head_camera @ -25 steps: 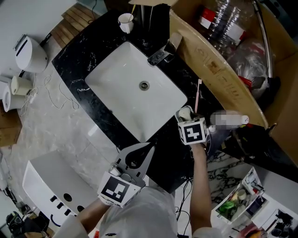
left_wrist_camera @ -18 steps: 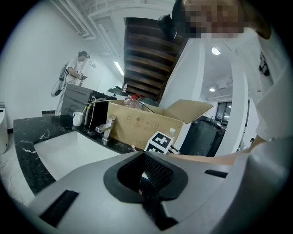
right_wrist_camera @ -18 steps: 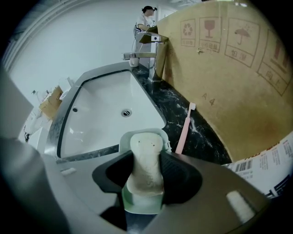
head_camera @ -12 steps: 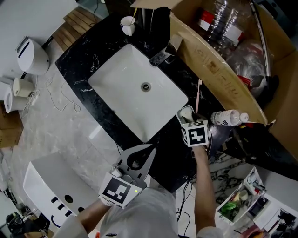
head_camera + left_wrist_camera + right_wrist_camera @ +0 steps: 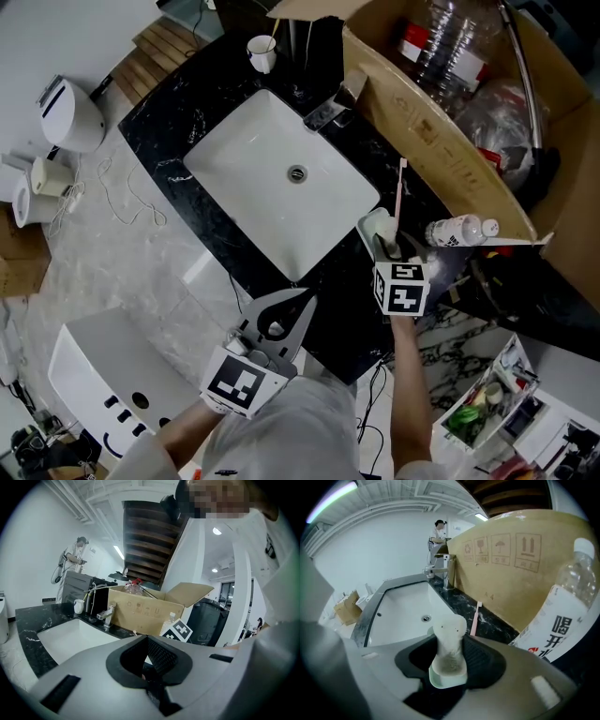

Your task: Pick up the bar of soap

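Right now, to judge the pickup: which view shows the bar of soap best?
The right gripper view: the bar of soap sits close up, centred between the right gripper's jaws, which have just been closing. The head view shows it small beside the sink, partly hidden by that gripper. The left gripper view doesn't show it.

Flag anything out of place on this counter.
A water bottle lies on its side beside the cardboard box, and a pink toothbrush lies loose on the black counter beside the sink. Nothing looks spilled.
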### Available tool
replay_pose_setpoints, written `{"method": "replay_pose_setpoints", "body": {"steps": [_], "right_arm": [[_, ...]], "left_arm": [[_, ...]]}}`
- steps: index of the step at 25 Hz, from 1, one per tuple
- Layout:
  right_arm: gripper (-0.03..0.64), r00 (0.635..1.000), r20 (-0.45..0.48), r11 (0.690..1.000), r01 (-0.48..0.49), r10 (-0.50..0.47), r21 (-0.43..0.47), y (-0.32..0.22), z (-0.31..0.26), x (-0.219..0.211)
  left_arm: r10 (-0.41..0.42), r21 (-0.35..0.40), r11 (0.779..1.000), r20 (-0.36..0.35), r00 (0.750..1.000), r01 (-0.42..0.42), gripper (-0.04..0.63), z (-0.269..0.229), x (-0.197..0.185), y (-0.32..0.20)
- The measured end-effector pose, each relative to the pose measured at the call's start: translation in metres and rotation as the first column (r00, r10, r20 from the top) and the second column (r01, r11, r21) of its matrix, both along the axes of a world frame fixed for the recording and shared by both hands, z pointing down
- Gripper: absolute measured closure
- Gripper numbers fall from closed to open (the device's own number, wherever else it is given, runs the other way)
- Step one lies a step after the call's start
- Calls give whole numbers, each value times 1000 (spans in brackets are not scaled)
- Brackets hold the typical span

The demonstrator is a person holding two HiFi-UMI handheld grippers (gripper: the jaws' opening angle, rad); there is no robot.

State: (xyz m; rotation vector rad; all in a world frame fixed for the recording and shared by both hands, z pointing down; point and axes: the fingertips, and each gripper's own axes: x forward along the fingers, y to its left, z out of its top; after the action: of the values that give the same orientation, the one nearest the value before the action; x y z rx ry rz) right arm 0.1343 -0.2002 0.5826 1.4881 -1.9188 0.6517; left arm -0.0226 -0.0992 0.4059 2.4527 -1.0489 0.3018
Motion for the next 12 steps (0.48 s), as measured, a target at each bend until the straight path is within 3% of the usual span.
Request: {"method": "replay_pose_setpoints", "body": {"steps": [12], "right_arm": [[430,997,66,981,-41,29,188,24,-78,2]], "left_arm": [[39,41,998,12,999,-40,595,-18,7,29]]}}
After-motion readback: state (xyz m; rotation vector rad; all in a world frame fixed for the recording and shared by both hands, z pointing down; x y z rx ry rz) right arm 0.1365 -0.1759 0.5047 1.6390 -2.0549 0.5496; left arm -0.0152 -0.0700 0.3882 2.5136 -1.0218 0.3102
